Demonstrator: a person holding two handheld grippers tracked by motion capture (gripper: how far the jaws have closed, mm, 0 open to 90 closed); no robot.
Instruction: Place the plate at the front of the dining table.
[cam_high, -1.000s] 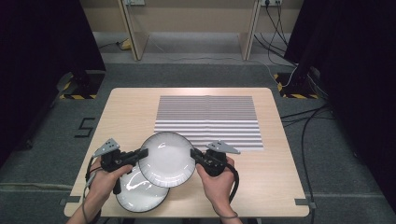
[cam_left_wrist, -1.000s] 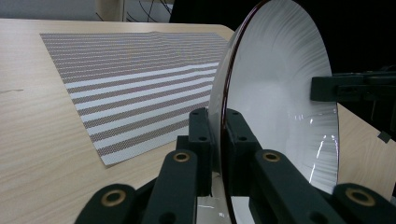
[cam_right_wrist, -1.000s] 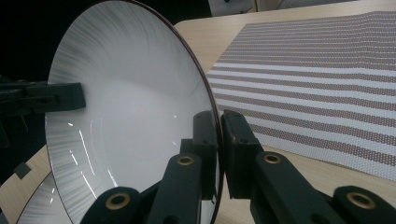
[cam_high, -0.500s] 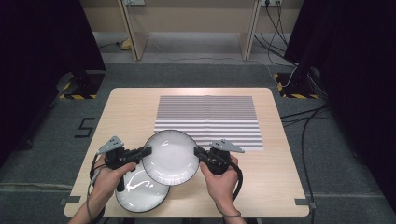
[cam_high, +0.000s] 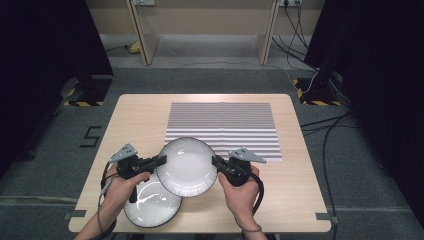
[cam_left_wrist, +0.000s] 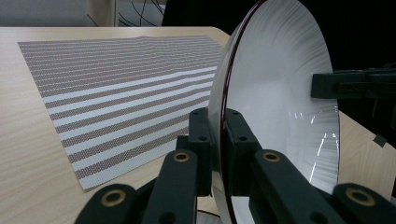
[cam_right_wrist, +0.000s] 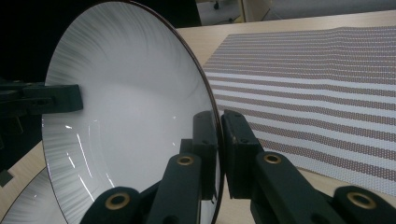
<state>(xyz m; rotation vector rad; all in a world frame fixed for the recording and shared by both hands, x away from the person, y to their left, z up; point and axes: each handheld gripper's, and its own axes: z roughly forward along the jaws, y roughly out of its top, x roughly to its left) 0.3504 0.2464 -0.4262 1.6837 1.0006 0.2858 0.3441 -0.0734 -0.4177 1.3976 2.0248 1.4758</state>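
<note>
A white plate (cam_high: 187, 165) with a thin dark rim hangs above the table, held by its edges from both sides. My left gripper (cam_high: 159, 161) is shut on its left rim, and my right gripper (cam_high: 216, 162) is shut on its right rim. In the left gripper view the plate (cam_left_wrist: 280, 107) stands edge-on between the jaws of my left gripper (cam_left_wrist: 218, 140). The right gripper view shows the plate's hollow side (cam_right_wrist: 130, 107) with my right gripper (cam_right_wrist: 219, 140) clamped on the rim. A second white plate (cam_high: 150, 205) lies on the table below, partly covered by the held one.
A striped placemat (cam_high: 222, 127) lies flat on the far middle of the wooden table (cam_high: 300, 190). Table legs and cables stand beyond the far edge. Dark curtains flank both sides.
Both hands have carried the held plate a little to the right and away from me, off the lower plate and toward the placemat.
</note>
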